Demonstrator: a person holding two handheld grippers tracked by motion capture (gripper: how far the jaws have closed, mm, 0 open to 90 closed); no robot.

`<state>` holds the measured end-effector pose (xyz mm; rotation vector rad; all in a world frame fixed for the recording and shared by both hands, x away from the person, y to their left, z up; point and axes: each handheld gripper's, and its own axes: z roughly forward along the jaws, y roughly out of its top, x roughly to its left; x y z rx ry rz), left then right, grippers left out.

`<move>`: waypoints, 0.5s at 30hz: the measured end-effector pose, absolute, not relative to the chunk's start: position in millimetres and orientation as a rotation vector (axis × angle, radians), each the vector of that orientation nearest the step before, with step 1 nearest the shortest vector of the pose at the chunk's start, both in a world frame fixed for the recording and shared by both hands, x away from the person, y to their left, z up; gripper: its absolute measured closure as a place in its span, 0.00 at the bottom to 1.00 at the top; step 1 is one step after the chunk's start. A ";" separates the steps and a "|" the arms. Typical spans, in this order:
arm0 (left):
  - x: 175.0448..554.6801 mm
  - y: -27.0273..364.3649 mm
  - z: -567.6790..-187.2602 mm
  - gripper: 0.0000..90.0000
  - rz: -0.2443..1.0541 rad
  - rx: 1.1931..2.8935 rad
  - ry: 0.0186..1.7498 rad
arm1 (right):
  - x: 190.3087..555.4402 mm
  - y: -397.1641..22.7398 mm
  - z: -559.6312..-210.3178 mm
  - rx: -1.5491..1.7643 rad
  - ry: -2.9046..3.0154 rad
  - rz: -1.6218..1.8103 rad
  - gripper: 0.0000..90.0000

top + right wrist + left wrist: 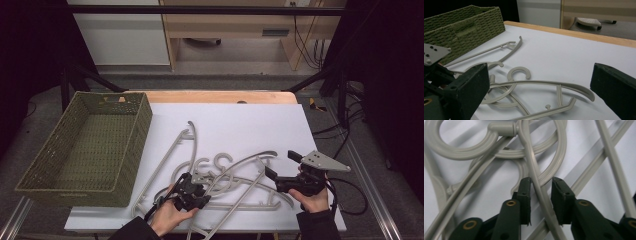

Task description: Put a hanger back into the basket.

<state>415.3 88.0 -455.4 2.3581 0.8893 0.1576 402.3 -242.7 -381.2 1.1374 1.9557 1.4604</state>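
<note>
It looked like a lab or test room: a table [280, 125] covered with a white sheet stood inside a black metal frame [210, 9], cables [305, 47] trailed across the grey floor, and plain wooden furniture [225, 25] stood behind.

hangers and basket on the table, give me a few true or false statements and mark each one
1. The woven basket has hangers in it. False: it holds nothing; the grey hangers lie tangled on the white sheet.
2. A hanger arm runs between the left hand-held gripper jaws. True.
3. The right hand-held gripper is clamped on a hanger. False: its jaws stand wide apart with nothing in them.
4. The basket sits at the left of the table in the high view. True.
</note>
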 end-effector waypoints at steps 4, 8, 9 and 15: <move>416.4 89.0 -455.7 0.81 0.158 2.361 0.896 | 402.5 -242.3 -381.2 1.133 1.959 1.458 0.03; 417.8 89.9 -455.1 0.82 0.160 2.375 0.903 | 402.9 -241.4 -381.6 1.135 1.960 1.459 0.03; 418.0 89.6 -455.7 0.82 0.161 2.376 0.902 | 402.9 -241.3 -381.6 1.135 1.960 1.459 0.03; 418.8 86.0 -454.4 0.84 0.154 2.399 0.924 | 402.9 -240.3 -381.7 1.137 1.962 1.459 0.03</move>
